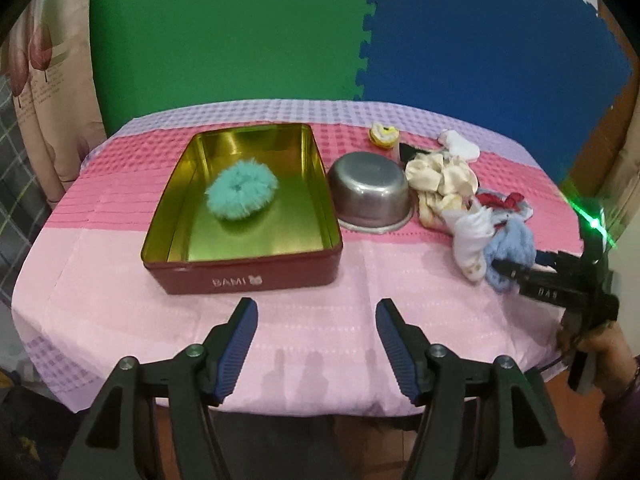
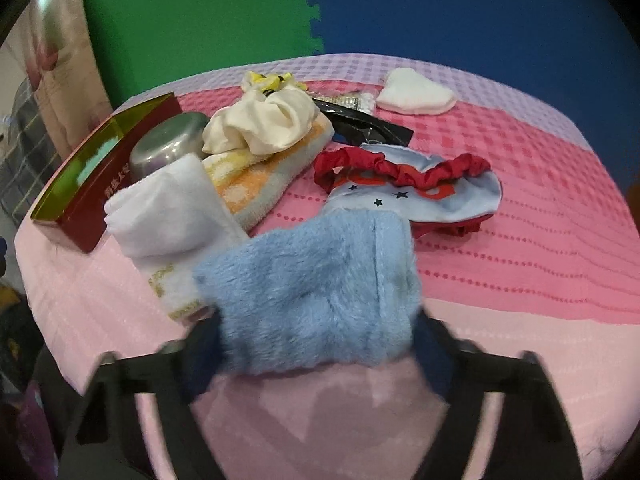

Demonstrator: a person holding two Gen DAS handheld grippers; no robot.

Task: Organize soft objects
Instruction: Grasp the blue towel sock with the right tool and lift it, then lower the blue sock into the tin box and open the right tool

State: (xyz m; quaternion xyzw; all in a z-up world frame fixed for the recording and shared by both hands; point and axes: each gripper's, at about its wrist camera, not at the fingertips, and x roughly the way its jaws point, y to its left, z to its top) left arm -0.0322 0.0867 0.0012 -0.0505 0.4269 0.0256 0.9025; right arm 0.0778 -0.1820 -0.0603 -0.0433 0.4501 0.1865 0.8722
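A red tin [image 1: 256, 274] with a gold inside stands on the pink tablecloth and holds a teal fluffy scrunchie [image 1: 241, 195]. My left gripper [image 1: 316, 320] is open and empty in front of the tin. My right gripper [image 1: 505, 267] is shut on a blue fluffy cloth [image 2: 316, 292], which also shows in the left wrist view [image 1: 510, 244]. A white towel [image 2: 168, 216], a cream scrunchie [image 2: 264, 124], a striped towel [image 2: 256, 184] and a blue cloth with red ruffles [image 2: 420, 190] lie piled behind it.
An upturned steel bowl [image 1: 370, 190] sits right of the tin. A white pad [image 2: 416, 94], a yellow item [image 2: 270, 80] and a black packet [image 2: 360, 126] lie further back. The table's front edge [image 1: 320, 410] is near me. Foam mats form the back wall.
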